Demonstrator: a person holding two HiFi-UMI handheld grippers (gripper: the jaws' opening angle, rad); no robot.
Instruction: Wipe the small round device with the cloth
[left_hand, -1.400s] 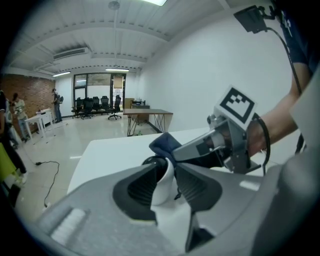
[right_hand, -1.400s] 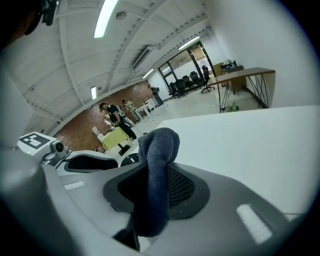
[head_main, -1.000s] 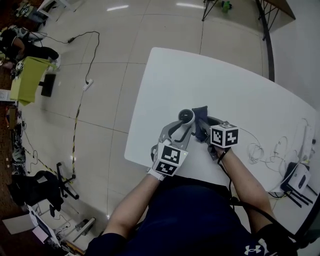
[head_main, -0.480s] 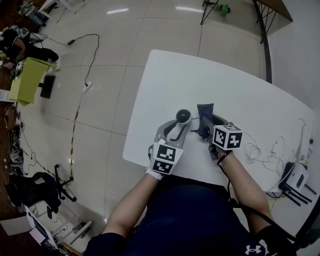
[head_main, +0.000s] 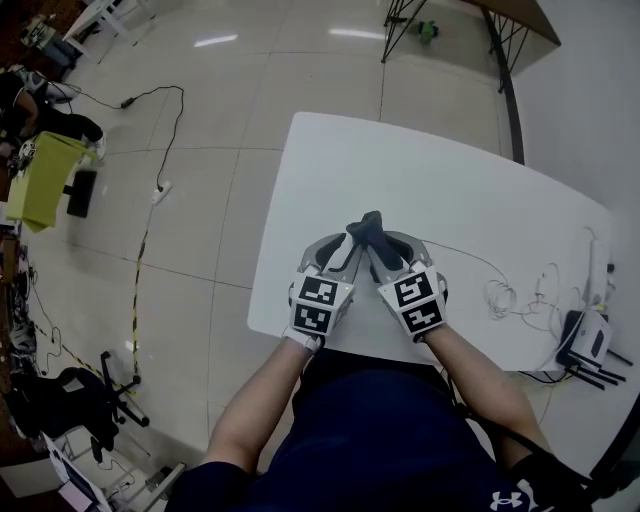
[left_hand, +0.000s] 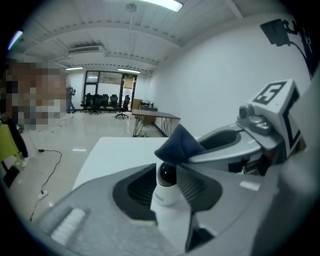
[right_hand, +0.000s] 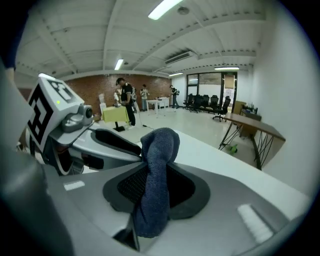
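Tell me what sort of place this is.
Probably an open-plan office or lab workspace: a row of office chairs, a ceiling strip light, a trestle desk, and a power strip on the tiled floor.

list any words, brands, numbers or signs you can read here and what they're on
No words or numbers can be read.
left marker cube, right marker cube: black-and-white square patterns only, no letters.
small round device: a faint mark on its white body, too blurred to read.
shirt: a white logo symbol at the lower right, no words.
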